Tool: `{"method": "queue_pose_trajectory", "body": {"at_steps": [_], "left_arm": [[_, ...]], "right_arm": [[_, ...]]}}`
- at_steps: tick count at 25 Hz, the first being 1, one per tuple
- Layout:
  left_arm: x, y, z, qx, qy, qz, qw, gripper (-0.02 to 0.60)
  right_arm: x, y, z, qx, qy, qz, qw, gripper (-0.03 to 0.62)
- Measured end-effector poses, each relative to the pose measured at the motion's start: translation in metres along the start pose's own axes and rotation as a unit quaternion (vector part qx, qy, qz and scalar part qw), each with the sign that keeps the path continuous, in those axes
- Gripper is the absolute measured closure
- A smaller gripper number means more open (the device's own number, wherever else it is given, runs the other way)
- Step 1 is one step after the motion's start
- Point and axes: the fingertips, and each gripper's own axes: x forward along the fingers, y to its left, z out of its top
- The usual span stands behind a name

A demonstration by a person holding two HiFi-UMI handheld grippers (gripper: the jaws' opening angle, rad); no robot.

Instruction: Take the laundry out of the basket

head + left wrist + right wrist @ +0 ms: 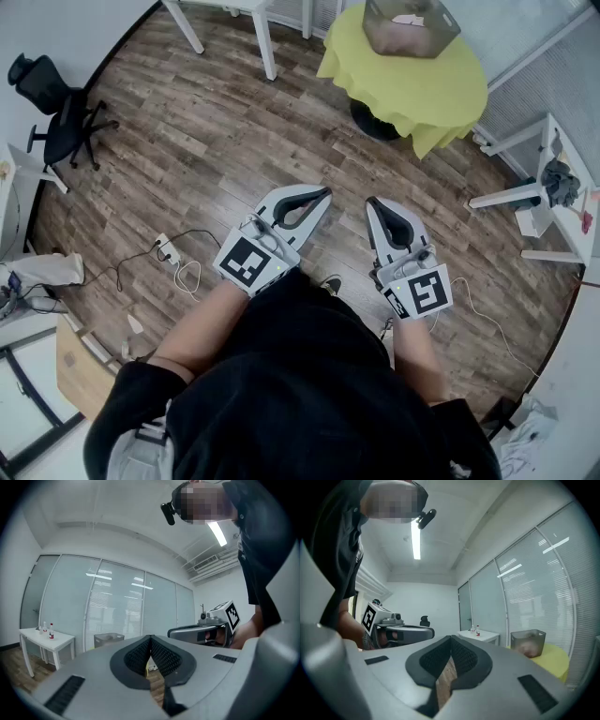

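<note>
The left gripper point(325, 192) and the right gripper point(372, 202) are held closed, with nothing gripped. The laundry basket point(410, 28) is located well ahead, on the yellow-covered table point(422, 94).

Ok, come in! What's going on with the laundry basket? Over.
Left tool shut, empty; right tool shut, empty. Laundry in basket on yellow table, far ahead, untouched. Only floor between.
</note>
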Motion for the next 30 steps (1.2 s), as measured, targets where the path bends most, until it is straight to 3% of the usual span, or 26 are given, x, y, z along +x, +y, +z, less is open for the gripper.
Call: {"method": "queue_pose_trajectory", "body": {"at_steps": [15,30], "left_arm": [[-0.005,-0.003,0.006,0.005,-0.001,-0.012,0.9999,0.571],[-0.036,0.048,0.012,-0.008,-0.013,-0.036,0.9992,0.571]], "right_arm": [[0.002,0.009,0.005,0.003,0.002,-0.001,1.0,0.571],[0.055,0.034,0.007,0.01,0.0,-0.015,1.0,0.569]]}}
